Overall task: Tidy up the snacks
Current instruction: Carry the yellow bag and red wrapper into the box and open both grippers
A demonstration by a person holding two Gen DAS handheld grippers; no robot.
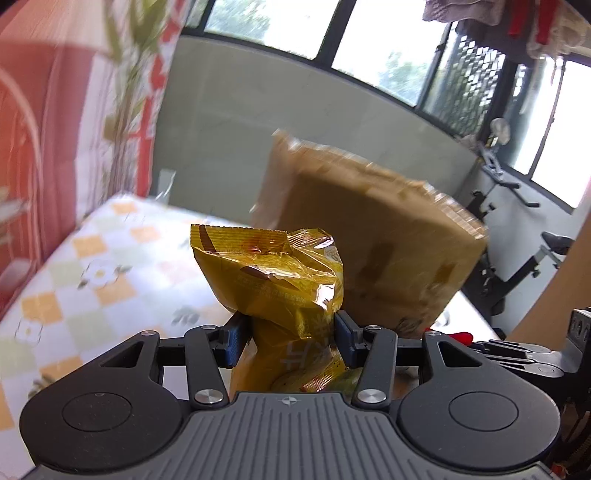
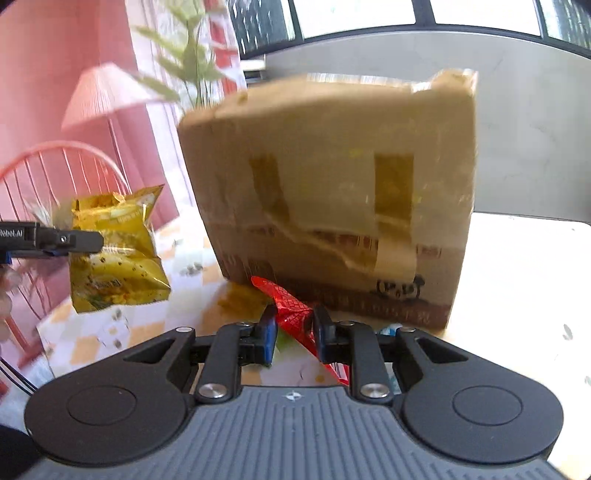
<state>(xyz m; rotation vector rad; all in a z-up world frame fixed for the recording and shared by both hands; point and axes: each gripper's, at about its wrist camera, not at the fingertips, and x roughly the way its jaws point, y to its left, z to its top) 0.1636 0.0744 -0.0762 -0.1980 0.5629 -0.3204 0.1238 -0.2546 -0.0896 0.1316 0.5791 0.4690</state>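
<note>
- Left gripper (image 1: 291, 338) is clamped on a yellow snack bag (image 1: 273, 280), both blue pads pinching it around its lower middle, so the crinkly sealed top sticks up above the fingers.
- From the right wrist view you can see that same yellow snack bag (image 2: 118, 251) hanging in the air off to the left, held up off the table and near the left side of the cardboard box (image 2: 332, 192), not touching it.
- Right gripper (image 2: 294, 332) is closed on a red snack packet (image 2: 295, 314). The packet runs diagonally between the fingers, its upper end pointing toward the bottom front edge of the box.
- The box stands on the table (image 2: 524, 280), roughly in the middle, with old brown tape strips down its front face. It's pretty blurry in both views.
- The table's left part has a checkered orange and white floral cloth (image 1: 92, 273); the right part looks plain white.
- Background: pink wall, a lamp (image 2: 103, 96) and a green plant (image 2: 188, 55) on the left, big windows (image 1: 369, 33) behind, an exercise bike (image 1: 517, 258) off to the right.
</note>
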